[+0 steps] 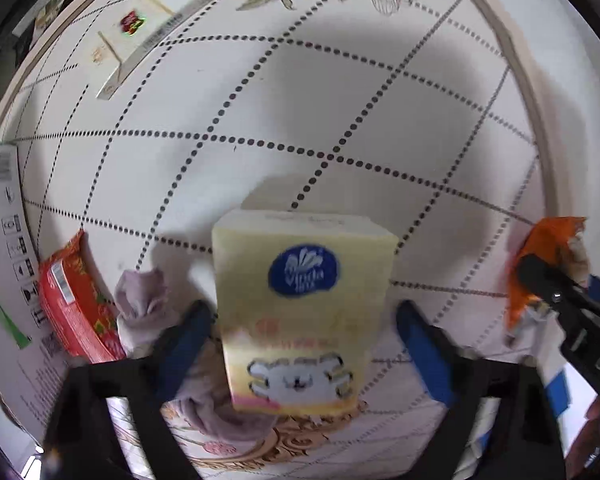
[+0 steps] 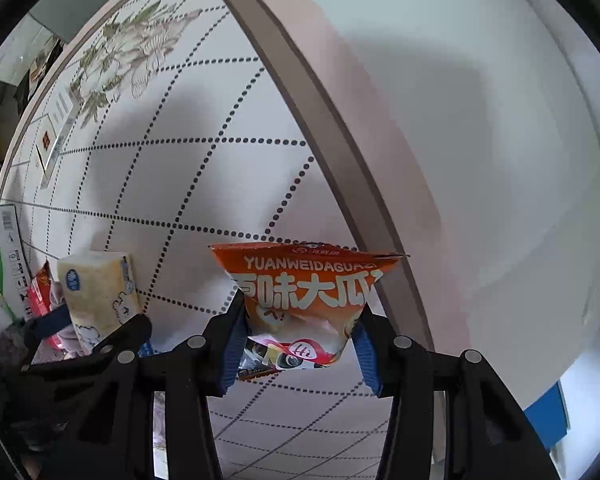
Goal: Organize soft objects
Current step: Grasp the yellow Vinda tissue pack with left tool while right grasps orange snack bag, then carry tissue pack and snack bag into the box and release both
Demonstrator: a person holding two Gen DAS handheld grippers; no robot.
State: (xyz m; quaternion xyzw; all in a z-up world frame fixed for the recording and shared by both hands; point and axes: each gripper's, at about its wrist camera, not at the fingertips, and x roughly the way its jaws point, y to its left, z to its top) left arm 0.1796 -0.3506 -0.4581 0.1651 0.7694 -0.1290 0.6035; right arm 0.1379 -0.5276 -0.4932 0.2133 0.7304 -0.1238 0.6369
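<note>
my left gripper (image 1: 304,320) stands with its jaws spread wide, one blue pad on each side of the yellow tissue pack (image 1: 304,312). i see a gap on both sides, so the jaws straddle the pack without touching it; i judge this is either a line-up to grasp or a pull-back from it, and i cannot tell which. the pack stands on end on the desk (image 1: 260,120), its blue logo facing my camera, with its foot at the near edge beside a crumpled pale purple cloth (image 1: 140,296).

my right gripper (image 2: 296,344) has its jaws closed in on the lower part of the orange snack bag (image 2: 304,292), holding it upright with the torn top edge upward and the bulk of the bag above the pads. i judge it is lifted clear of the desk for carrying, though its lower end is partly hidden. it sits to the right of the tissue pack, near the desk's beige rim.

count: one tissue pack, one snack bag, one purple cloth, one red packet (image 1: 76,304) lying at the near left, touching the cloth. one white printed carton (image 1: 4,264) sits at the far left edge, and one flat white box (image 1: 156,20) lies well apart at the far side.
</note>
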